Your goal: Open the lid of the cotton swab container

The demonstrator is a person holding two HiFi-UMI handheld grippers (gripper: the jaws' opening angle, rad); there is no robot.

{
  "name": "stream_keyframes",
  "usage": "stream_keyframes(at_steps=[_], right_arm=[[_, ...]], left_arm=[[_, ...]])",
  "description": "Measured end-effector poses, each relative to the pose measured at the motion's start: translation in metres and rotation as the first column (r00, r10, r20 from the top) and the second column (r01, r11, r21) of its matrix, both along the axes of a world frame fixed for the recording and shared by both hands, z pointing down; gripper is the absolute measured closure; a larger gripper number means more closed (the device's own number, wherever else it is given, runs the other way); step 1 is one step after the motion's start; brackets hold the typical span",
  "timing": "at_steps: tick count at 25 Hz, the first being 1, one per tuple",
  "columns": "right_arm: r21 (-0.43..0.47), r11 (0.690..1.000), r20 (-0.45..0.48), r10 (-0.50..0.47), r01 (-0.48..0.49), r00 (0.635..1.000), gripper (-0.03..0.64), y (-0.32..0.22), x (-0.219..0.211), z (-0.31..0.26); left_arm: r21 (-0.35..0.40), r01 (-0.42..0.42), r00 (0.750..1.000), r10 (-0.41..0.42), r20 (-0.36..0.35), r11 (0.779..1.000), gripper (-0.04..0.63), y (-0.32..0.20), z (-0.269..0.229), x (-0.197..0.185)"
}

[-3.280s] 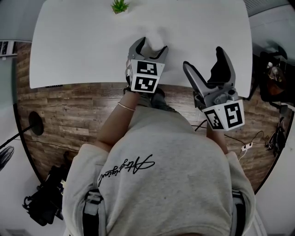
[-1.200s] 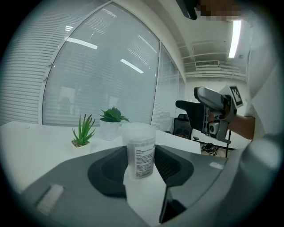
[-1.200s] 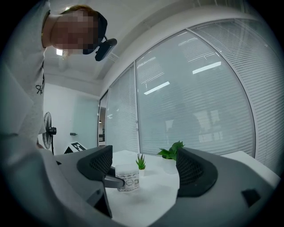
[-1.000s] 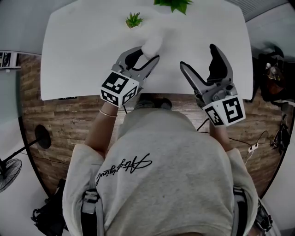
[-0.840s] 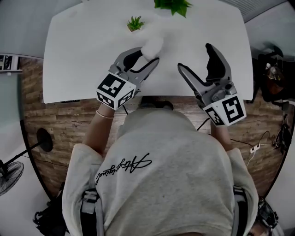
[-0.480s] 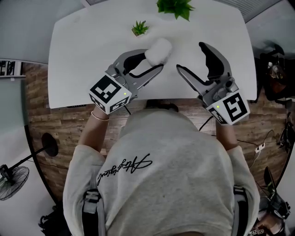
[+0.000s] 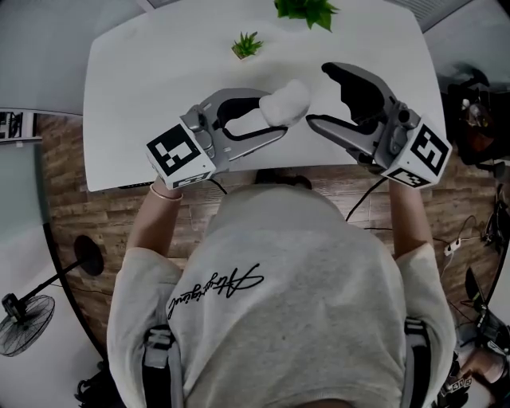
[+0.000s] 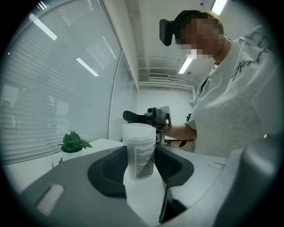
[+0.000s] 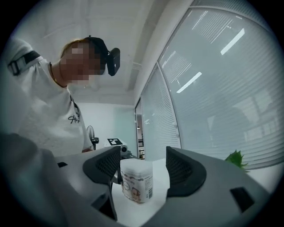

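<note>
Cotton swab container (image 7: 285,102) is sitting clamped in the left gripper (image 7: 275,114), over the near part of the white tabletop (image 7: 143,72), about midway between its left and right ends. In the left gripper view both dark pads (image 8: 106,173) are pressing on the container's sides, and it is standing upright with its printed label facing the camera and its pale lid (image 8: 138,131) at the top. The right gripper (image 7: 317,96) is reaching in from the right, pointing leftward at the container. Its jaws have just been closing, and the container is now showing between them in the right gripper view. They are not gripping it, though: a clear gap is showing between the container and the right-hand pad (image 9: 184,173), and whether the other pad is touching it cannot be told. A small potted plant (image 7: 248,45) is standing far back on the tabletop, and a larger leafy plant (image 7: 307,8) is sitting at the far edge, to its right. The person's pale sweatshirt (image 7: 271,303) is filling the near part of the head view.
</note>
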State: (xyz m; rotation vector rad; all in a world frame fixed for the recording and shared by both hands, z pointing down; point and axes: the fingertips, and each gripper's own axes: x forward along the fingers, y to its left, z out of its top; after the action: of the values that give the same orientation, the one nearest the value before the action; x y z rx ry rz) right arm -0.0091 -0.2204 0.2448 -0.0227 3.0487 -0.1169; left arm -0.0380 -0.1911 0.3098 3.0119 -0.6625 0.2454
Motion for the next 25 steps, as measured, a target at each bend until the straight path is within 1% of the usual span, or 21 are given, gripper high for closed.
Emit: stream_keyframes(at_steps=[3,6,8,11,13,15,16,21,25], right_arm=[[0.061,0.993,-0.065,-0.095,0.099,0.993,0.298,0.011,-0.01,0.003],[0.112,0.968,-0.147,-0.206,0.223,0.968,0.295,0.027,-0.02,0.009],[0.097,0.948,-0.175,-0.283,0.302,0.943,0.296,0.037,-0.026,0.012],[0.054,0.916,-0.157,-0.386,0.398,0.909,0.303,0.052,-0.033,0.01],[0.038,0.905,-0.145,-0.415,0.424,0.898,0.322,0.056,-0.035,0.009],[0.029,0.901,-0.118,-0.427,0.433,0.897,0.375,0.057,-0.037,0.006],[0.024,0.901,-0.117,-0.427,0.433,0.896,0.388,0.056,-0.037,0.007],[0.036,0.898,-0.161,-0.428,0.439,0.889,0.39,0.06,-0.038,0.013],[0.035,0.889,-0.157,-0.447,0.457,0.881,0.393,0.06,-0.041,0.012]], left_arm=[[0.01,-0.05,0.999,0.05,0.008,0.999,0.41,0.008,-0.003,0.0],[0.014,-0.098,0.995,0.098,0.006,0.995,0.41,0.016,-0.008,0.0],[0.014,-0.132,0.991,0.132,0.011,0.991,0.41,0.02,-0.009,-0.001],[0.015,-0.177,0.984,0.177,0.032,0.984,0.41,0.027,-0.009,-0.002],[0.018,-0.204,0.978,0.203,0.038,0.979,0.41,0.031,-0.01,-0.001],[0.019,-0.223,0.974,0.223,0.036,0.975,0.41,0.033,-0.01,-0.001],[0.018,-0.23,0.973,0.229,0.033,0.973,0.41,0.034,-0.01,-0.001],[0.022,-0.268,0.963,0.267,0.029,0.963,0.41,0.037,-0.012,-0.001],[0.024,-0.285,0.958,0.284,0.036,0.958,0.41,0.036,-0.013,-0.003]])
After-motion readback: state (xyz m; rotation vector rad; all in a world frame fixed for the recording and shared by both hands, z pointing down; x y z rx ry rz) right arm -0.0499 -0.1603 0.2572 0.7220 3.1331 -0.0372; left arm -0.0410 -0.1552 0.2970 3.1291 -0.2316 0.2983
